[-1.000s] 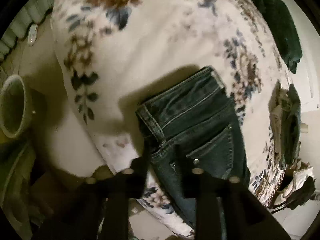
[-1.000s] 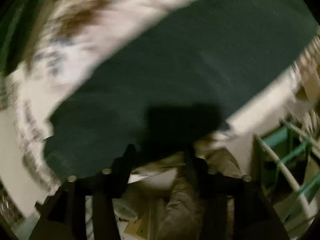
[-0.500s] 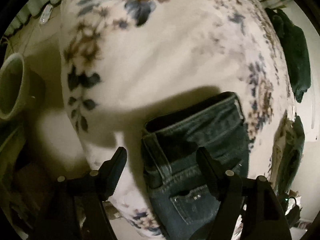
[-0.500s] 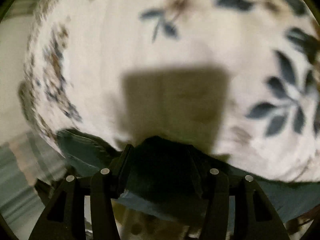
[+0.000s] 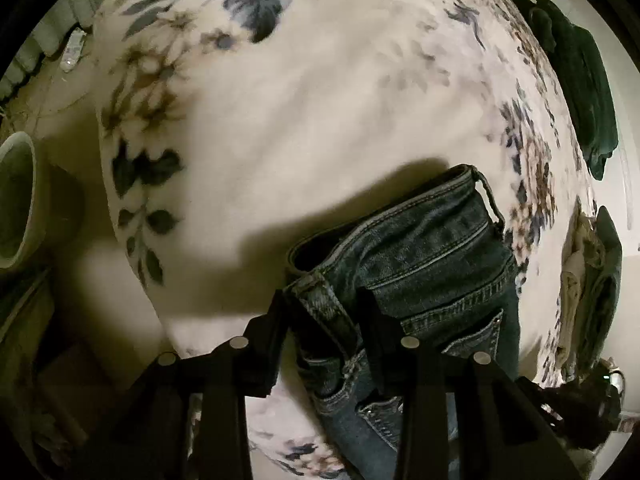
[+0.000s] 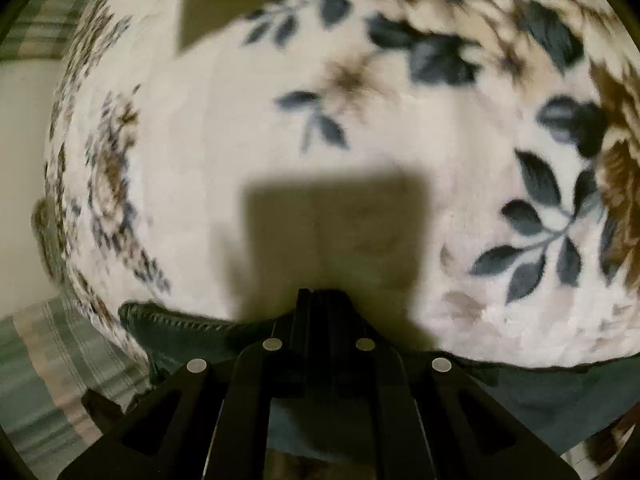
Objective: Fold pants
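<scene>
Dark blue jeans (image 5: 424, 264) lie on a white floral blanket (image 5: 312, 112), waistband toward me. My left gripper (image 5: 324, 312) has its fingers on either side of the waistband corner with the belt loop, closed in on the denim. In the right wrist view my right gripper (image 6: 320, 300) is shut, its fingertips together at the edge of the dark jeans cloth (image 6: 184, 328), which lies along the bottom of the view over the floral blanket (image 6: 280, 140). I cannot tell whether cloth is pinched between its fingers.
A dark green garment (image 5: 580, 80) lies at the blanket's far right edge. A pile of clothes (image 5: 592, 280) sits at the right. A round green bin (image 5: 16, 200) stands at the left. Striped bedding (image 6: 44, 360) shows at the lower left.
My left gripper has narrowed from wide open onto the jeans waistband. My right gripper has closed from half open to shut at the cloth's edge.
</scene>
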Motion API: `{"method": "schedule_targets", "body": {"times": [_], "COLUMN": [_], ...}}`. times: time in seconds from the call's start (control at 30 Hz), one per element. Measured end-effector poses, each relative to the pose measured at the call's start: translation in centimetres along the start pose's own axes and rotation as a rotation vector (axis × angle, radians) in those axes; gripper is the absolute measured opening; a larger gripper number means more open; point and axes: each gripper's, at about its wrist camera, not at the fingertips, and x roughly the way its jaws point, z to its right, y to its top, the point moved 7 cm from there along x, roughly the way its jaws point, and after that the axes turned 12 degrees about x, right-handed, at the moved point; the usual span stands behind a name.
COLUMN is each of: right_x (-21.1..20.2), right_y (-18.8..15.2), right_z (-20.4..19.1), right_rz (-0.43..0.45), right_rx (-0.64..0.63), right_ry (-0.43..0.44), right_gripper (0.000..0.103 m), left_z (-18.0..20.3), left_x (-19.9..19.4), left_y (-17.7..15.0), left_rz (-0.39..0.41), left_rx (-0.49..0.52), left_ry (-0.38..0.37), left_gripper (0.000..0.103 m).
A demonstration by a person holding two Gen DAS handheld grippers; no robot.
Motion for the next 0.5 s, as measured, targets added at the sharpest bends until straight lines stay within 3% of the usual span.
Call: {"method": "schedule_targets", "body": {"times": [0.07, 0.13, 0.2, 0.23, 0.3, 0.4, 0.5], "right_x": [0.0, -2.0, -5.0, -6.4, -9.0, -11.9, -14.0], "right_y": [0.5, 1.0, 0.5, 0.2, -0.8, -3.2, -6.1], "right_z": [0.4, 1.2, 2.6, 3.5, 5.9, 11.2, 17.7], "right_rz": [-0.019, 0.016, 0.067, 0.097, 0.152, 0.224, 0.302], "right_rx": [0.032, 0.026, 0.006, -0.007, -0.021, 0.027, 0.112], "right_ry": [0.058, 0.113, 0.171, 0.179, 0.182, 0.22, 0.228], "right_gripper": [0.009, 0.028, 0.075, 0.081, 0.084, 0.097, 0.097], "left_z": [0.2, 0.6, 1.6, 2.3, 3.6, 7.0, 11.7], "left_x": [-0.4, -1.6, -3.2, -3.8, -4.6, -5.8, -5.7], "left_y": [0.2, 0.5, 0.2, -0.1, -0.7, -2.4, -5.0], "left_rz": [-0.016, -0.014, -0.001, 0.0, 0.0, 0.012, 0.002], "left_rx": [0.023, 0.058, 0.119, 0.155, 0.221, 0.333, 0.462], "left_ry": [0.006, 0.027, 0.055, 0.08, 0.109, 0.123, 0.134], "left_gripper": [0.034, 0.035, 0.037, 0.043, 0.087, 0.09, 0.09]}}
